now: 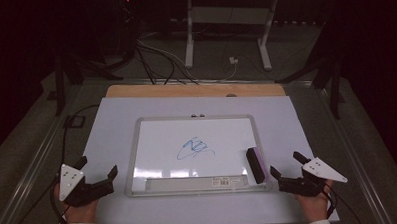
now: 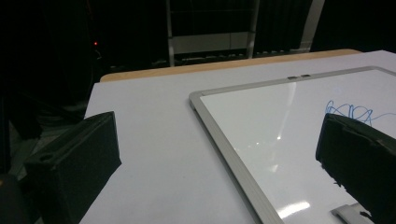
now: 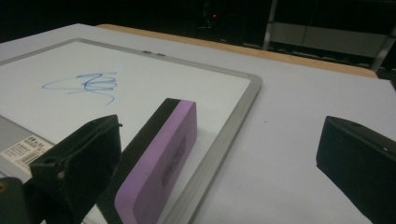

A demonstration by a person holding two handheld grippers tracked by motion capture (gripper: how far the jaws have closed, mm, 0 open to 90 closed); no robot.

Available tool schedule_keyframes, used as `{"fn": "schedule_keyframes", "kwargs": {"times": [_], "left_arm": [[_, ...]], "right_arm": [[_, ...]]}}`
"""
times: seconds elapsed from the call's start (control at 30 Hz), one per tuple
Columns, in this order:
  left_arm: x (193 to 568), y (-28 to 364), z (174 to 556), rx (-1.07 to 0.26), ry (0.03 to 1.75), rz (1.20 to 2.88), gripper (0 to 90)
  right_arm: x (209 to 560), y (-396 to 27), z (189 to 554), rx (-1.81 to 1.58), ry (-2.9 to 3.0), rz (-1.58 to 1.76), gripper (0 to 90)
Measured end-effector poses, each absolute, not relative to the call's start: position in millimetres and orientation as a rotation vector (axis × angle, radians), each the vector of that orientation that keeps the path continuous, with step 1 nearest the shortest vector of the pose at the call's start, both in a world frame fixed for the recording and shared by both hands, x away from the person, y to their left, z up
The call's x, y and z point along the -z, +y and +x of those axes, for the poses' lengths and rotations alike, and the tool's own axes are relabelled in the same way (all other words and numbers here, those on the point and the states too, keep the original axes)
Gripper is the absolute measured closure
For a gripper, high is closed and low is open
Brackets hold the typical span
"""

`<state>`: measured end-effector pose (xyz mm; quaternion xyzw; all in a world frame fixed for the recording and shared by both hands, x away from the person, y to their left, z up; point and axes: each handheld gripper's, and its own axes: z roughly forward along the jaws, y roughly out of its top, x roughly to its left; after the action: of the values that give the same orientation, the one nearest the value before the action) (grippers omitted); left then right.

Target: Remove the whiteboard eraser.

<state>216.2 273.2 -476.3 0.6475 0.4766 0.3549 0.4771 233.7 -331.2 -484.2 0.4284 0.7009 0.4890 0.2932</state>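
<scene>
Dark room all round, cables and pale metal stand legs (image 1: 189,42) on the floor beyond the far edge. Up front, white table surface (image 1: 112,130) with a strip of wood edge (image 1: 135,90) along the back. Lying flat in the middle, silver-framed whiteboard (image 1: 137,144), blue marker scribble (image 1: 194,148) near its centre, grey tray with a barcode label (image 1: 224,181) along the near rail. Resting at the board's right end, purple-and-black eraser (image 1: 255,165), long side running along the frame, black felt face turned toward the scribble, purple side toward the frame. From the right gripper view, same eraser (image 3: 159,158) just ahead of the near jaw, its far end over the board, frame rail just beside it.

Left gripper (image 1: 99,167) low on the table to the left of the board, jaws standing wide apart, nothing between them, clear of the frame; held from below by a hand (image 1: 80,213) in a pale sleeve. From the left gripper view, bare table and the board's corner between the two black jaws.

Right gripper (image 1: 287,163) just right of the board's near corner, jaws spread wide too, nothing clamped, eraser near the inner jaw but apart from it. Grey three-cornered plates on top of both tools.
</scene>
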Motion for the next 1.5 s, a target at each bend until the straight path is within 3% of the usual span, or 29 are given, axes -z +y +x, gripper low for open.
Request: {"fn": "schedule_keyframes", "kwargs": {"times": [1.5], "left_arm": [[481.9,264.2,218.7,-0.899,1.186,1.656,0.6]], "right_arm": [[463.1,-315.0,257.3,-1.199,2.041,1.425,0.4]]}}
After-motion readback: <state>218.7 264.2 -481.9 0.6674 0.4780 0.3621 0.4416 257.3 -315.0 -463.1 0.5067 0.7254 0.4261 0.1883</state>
